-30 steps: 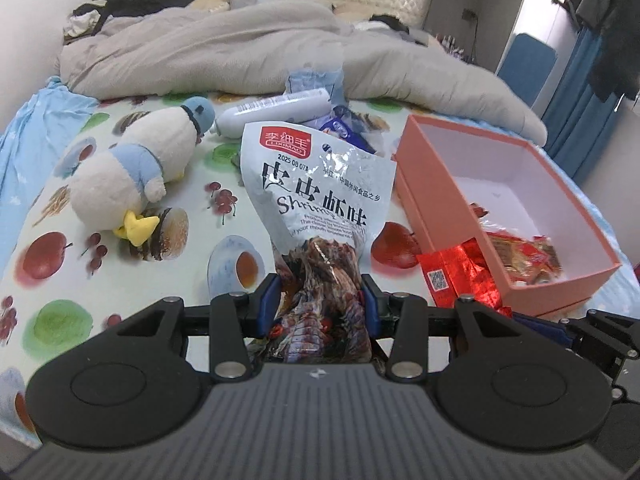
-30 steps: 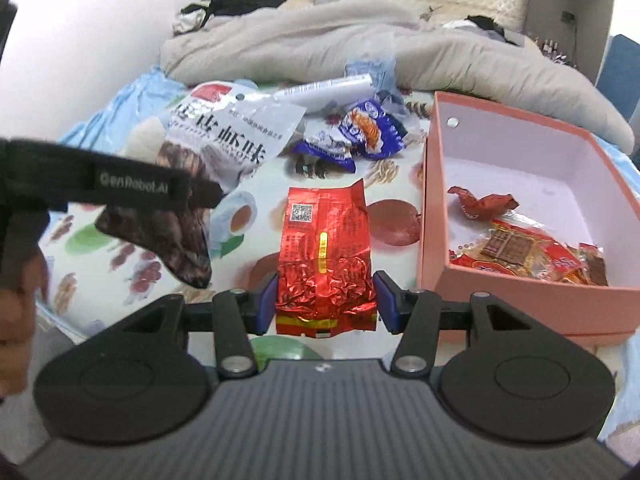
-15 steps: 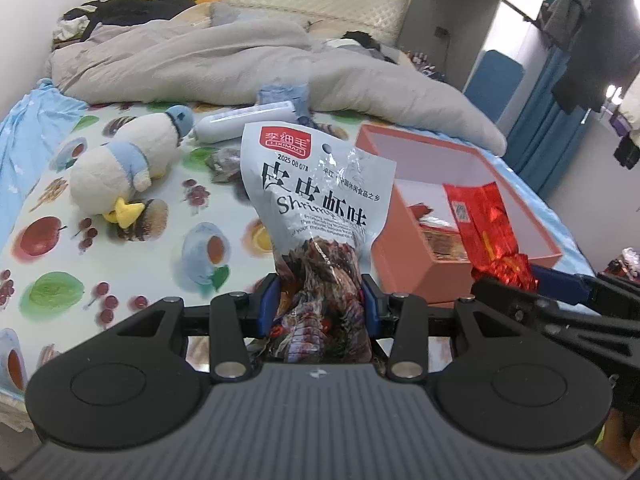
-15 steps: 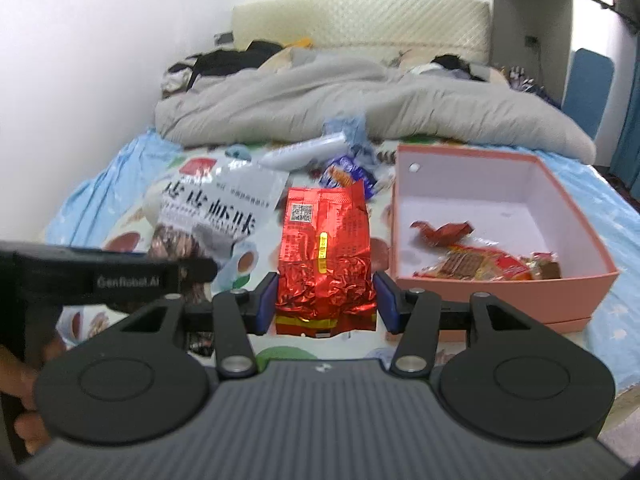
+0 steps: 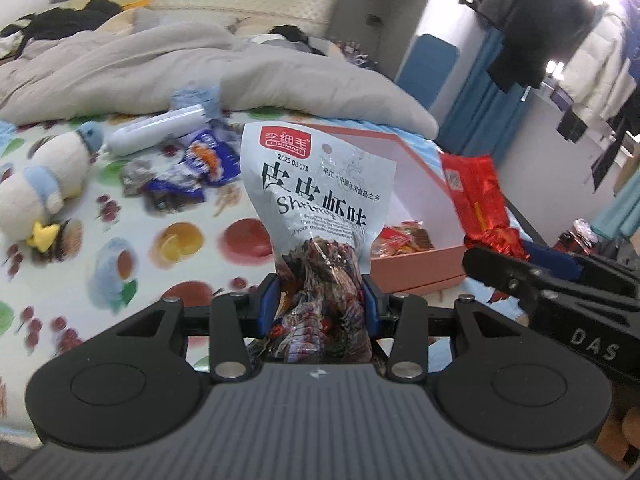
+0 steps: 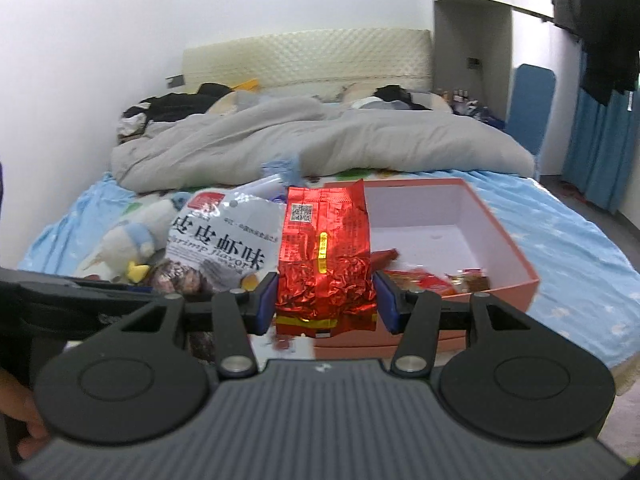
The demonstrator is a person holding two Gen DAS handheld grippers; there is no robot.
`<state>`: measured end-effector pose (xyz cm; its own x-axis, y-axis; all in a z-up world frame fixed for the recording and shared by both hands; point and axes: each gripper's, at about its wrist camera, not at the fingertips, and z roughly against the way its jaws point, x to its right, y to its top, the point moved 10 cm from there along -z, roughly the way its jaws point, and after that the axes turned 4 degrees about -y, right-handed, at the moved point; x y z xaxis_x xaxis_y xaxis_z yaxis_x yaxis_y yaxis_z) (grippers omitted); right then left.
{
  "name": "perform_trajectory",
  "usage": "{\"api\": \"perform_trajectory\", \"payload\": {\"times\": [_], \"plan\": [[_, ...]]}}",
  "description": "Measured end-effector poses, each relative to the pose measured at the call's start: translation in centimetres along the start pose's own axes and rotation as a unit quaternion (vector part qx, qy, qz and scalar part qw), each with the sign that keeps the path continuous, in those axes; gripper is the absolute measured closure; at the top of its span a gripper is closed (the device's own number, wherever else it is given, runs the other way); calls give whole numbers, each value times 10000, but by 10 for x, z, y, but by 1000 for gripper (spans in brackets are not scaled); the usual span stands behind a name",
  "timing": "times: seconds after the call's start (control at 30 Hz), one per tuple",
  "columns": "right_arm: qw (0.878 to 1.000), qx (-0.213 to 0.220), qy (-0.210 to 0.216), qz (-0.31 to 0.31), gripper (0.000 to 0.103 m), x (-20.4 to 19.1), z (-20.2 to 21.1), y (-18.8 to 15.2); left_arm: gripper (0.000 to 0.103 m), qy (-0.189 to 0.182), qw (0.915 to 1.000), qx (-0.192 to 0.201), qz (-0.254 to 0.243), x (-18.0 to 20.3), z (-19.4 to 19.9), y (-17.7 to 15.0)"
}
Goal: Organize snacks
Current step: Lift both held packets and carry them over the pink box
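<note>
Between the left gripper (image 5: 320, 300) pads sits the grey shrimp-flavor bag (image 5: 320, 216), pinched at its bottom end and standing up; the right gripper (image 6: 326, 304) clamps the red foil pack (image 6: 326, 252) the same way. Both are up in the air near the pink box (image 6: 508, 240). Looks like the carry step, so next is getting each over the box and letting go. Box contents are half blocked, and the loose snacks (image 5: 200, 164) on the sheet are blurry.
</note>
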<state>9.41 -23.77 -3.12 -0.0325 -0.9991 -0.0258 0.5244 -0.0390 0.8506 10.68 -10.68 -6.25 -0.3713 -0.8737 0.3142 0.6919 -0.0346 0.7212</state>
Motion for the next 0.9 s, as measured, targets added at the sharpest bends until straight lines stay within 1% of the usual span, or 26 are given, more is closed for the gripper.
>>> {"api": "perform_trajectory", "payload": {"times": [0.23, 0.43, 0.7, 0.77, 0.9], "plan": [[9995, -34, -262, -197, 49, 27, -17, 2, 55, -259, 9995, -6, -198, 26, -21, 26], [9989, -138, -376, -240, 49, 45, -39, 6, 55, -461, 9984, -90, -318, 40, -55, 51], [9972, -402, -501, -372, 49, 78, -85, 14, 55, -665, 9967, -332, -321, 43, -128, 86], [9971, -495, -397, -427, 49, 82, -98, 16, 55, -750, 9957, -391, -390, 45, -151, 95], [9970, -503, -453, -370, 49, 95, -131, 27, 55, -705, 9950, -526, -482, 43, -194, 113]]}}
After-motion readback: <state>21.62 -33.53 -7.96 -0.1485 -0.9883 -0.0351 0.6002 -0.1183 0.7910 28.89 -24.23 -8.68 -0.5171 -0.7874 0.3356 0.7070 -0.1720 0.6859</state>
